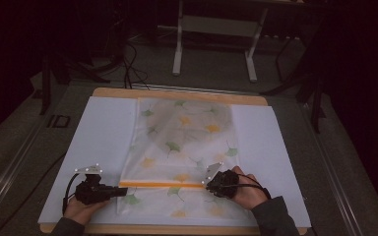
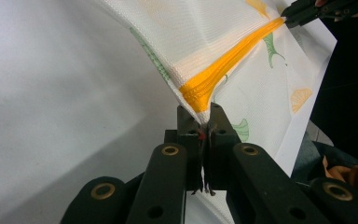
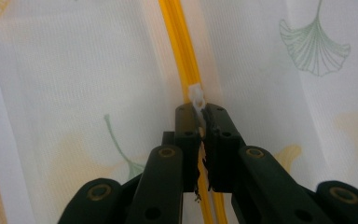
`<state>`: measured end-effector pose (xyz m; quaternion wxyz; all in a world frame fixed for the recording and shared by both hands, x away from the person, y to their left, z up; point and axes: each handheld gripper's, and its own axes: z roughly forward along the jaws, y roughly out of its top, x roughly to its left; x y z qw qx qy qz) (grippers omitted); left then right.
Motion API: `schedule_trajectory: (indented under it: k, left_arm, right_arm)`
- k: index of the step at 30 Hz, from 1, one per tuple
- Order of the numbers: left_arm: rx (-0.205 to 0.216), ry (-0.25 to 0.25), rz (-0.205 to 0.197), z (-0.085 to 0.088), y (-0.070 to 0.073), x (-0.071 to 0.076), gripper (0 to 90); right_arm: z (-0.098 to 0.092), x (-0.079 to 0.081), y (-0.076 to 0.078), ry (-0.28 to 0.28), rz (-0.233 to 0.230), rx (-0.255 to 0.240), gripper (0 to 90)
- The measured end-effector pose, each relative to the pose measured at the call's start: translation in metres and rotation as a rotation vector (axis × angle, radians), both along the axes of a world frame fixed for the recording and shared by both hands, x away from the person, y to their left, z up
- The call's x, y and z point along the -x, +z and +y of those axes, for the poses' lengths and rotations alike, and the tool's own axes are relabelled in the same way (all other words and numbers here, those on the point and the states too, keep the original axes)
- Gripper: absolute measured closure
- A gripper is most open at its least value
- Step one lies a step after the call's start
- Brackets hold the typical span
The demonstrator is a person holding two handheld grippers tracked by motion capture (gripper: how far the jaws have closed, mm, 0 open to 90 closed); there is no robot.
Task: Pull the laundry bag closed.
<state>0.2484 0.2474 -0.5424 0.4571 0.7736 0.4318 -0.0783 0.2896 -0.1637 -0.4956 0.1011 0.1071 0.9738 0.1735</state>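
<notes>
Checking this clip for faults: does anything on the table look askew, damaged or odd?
Nothing is damaged or spilled. The bag lies flat and square on the white sheet. Its only unevenness is at the zipper: the left gripper pinches the end and lifts that edge, while the right gripper grips the white slider.

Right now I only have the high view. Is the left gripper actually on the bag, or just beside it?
Observer: On it. The left gripper is shut on the end of the orange zipper, lifting that corner of the bag.
Operator: And the right?
Observer: The right gripper is shut on the white zipper pull.
Operator: Zipper open anywhere?
Observer: Ahead of the pull it looks closed; behind the jaws I can't tell.
</notes>
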Motion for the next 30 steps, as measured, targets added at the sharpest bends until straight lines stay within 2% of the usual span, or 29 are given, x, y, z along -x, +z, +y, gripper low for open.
schedule_trajectory:
  k: [13, 30]
  left_arm:
    - [0.001, -0.001, -0.001, 0.0, 0.0, 0.0, 87.5]
    - [-0.003, -0.006, 0.001, 0.0, -0.001, 0.0, 87.5]
  right_arm:
    - [-0.014, -0.001, 0.004, -0.016, 0.007, 0.004, 84.8]
    - [-0.023, -0.001, 0.005, -0.018, 0.027, 0.006, 84.8]
